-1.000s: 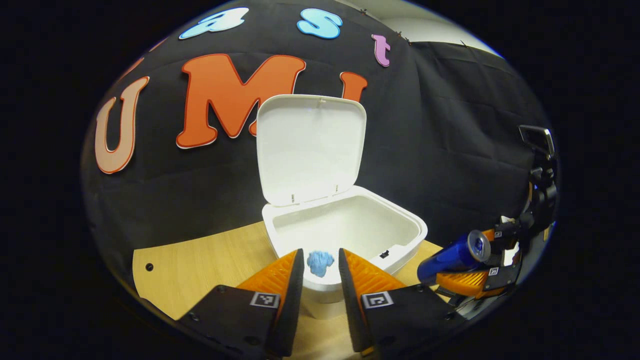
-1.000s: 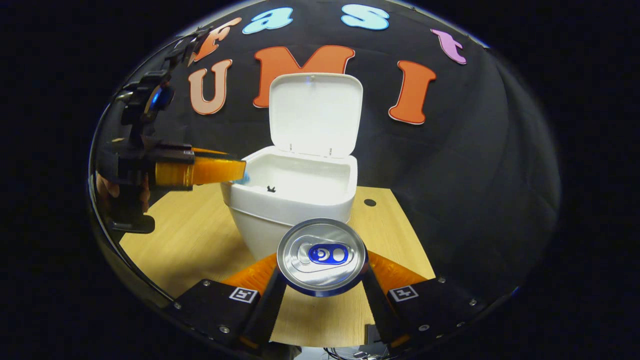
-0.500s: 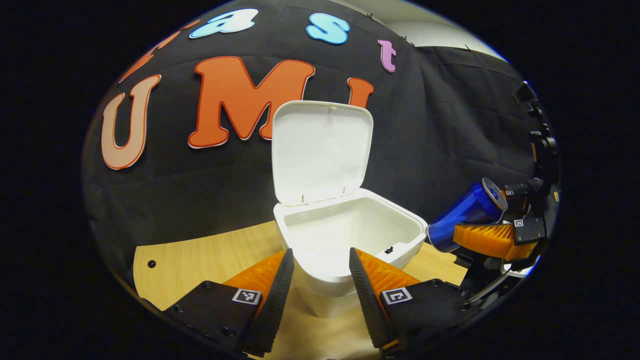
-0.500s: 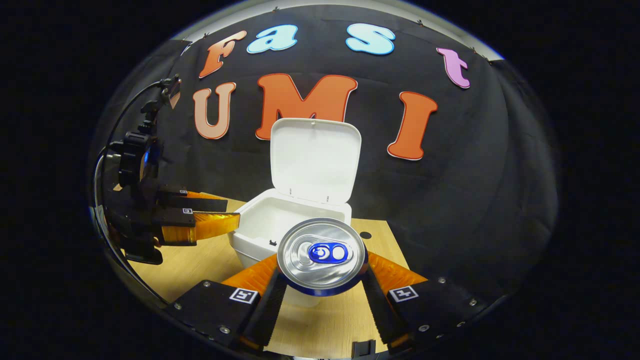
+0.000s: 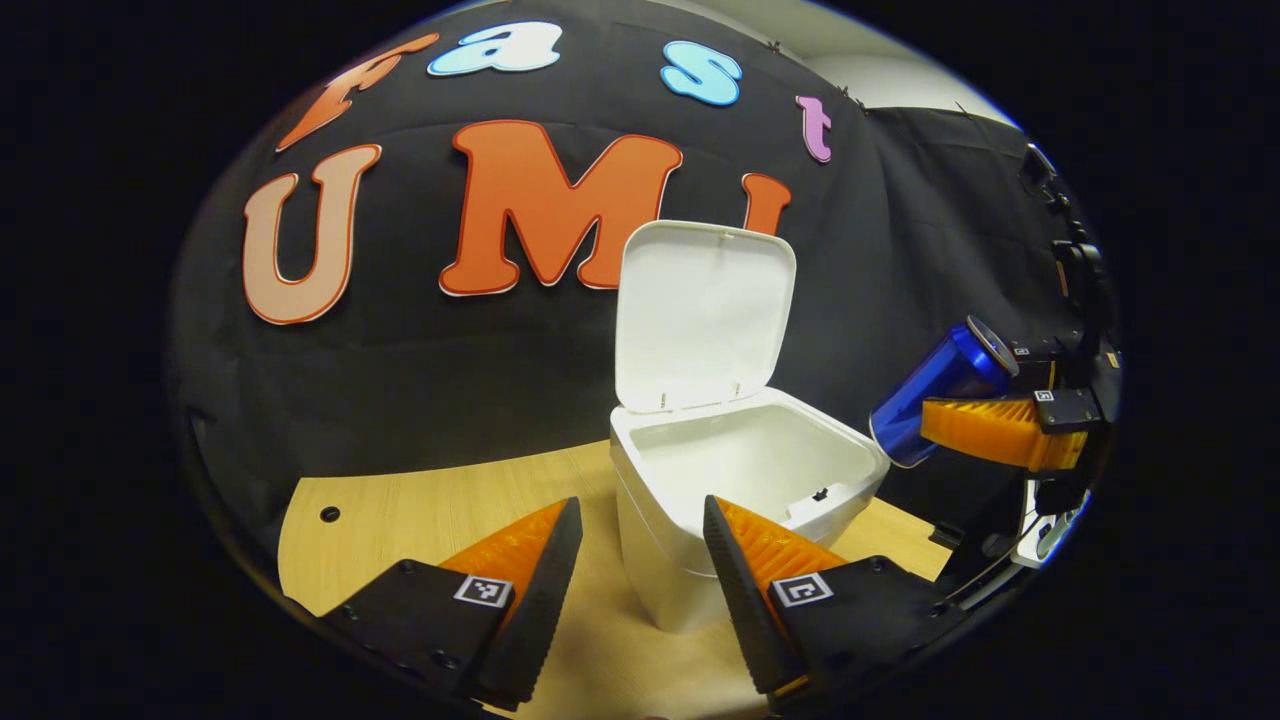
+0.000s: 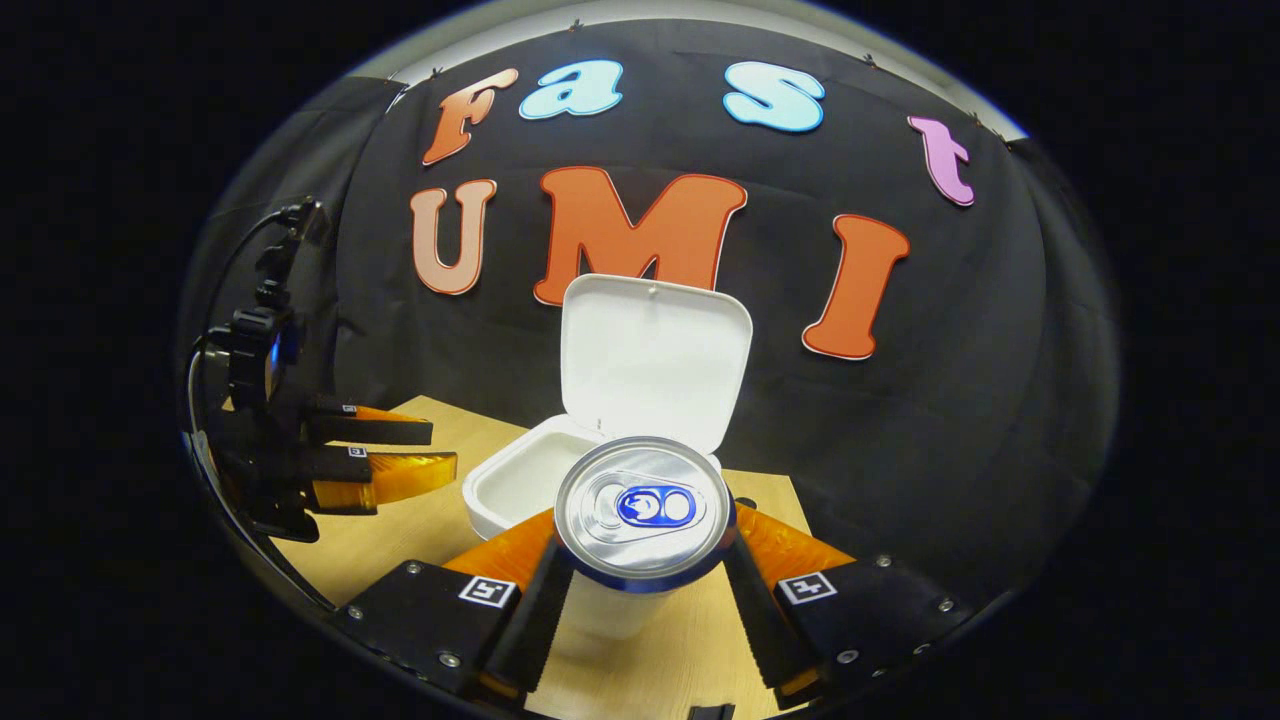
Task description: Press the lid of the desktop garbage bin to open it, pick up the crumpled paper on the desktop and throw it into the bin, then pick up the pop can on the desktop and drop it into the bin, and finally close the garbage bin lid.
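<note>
— What have you got on the right side?

— My right gripper [image 6: 640, 560] is clamped on the blue aluminium pop can with the silver top [image 6: 643, 512]; both fingers press its sides, and its lid end faces my camera. In the left gripper view that can [image 5: 940, 392] hangs tilted in the air, up and to the right of the bin, just beside its rim and apart from it.

— And the bin?

— The white plastic desktop garbage bin [image 5: 690, 560] stands on the light wooden desktop [image 5: 420, 520]. Its white hinged lid [image 5: 700, 315] is upright and fully open against the black cloth wall [image 5: 420, 380]. In the right gripper view the bin [image 6: 510, 490] sits right behind the can, its lid [image 6: 655, 355] standing above it.

— Your left side?

— My left gripper [image 5: 635, 560] holds nothing; the jaws stand wide apart, with the bin's near corner between the fingertips in the picture. From the right gripper view it [image 6: 425, 450] hovers left of the bin, close to it without touching.

— The crumpled paper?

— I cannot make it out; the bin's inside looks plain white from here.
</note>
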Tool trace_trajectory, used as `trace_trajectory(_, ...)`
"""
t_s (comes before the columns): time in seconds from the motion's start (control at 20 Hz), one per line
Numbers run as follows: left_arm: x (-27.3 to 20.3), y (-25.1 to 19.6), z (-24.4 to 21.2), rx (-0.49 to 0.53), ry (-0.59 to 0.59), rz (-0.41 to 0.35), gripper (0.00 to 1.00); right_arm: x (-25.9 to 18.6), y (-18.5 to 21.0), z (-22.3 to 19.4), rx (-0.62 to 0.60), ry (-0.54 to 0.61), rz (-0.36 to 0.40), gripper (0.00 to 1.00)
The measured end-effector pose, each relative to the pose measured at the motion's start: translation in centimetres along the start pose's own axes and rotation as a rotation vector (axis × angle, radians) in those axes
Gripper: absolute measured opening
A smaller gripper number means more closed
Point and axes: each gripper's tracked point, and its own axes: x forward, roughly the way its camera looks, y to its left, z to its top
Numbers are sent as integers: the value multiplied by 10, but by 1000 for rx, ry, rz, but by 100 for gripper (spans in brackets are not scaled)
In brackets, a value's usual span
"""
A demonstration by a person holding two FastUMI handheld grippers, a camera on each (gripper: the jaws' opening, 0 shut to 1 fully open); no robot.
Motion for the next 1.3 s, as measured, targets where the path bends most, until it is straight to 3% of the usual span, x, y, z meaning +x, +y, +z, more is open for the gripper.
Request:
trace_trajectory(0.8,-20,29,-6,-35,-9,140,79,51,5,-26,2,66,57,80)
trace_trajectory(0.85,-23,31,-7,-41,-6,150,80,55,4,-30,2,75,56,75)
trace_trajectory(0.9,-24,34,-9,-45,-2,160,80,58,2,-34,3,85,53,80)
trace_trajectory(1.3,-31,47,-22,-82,23,224,78,66,3,-44,7,110,67,82)
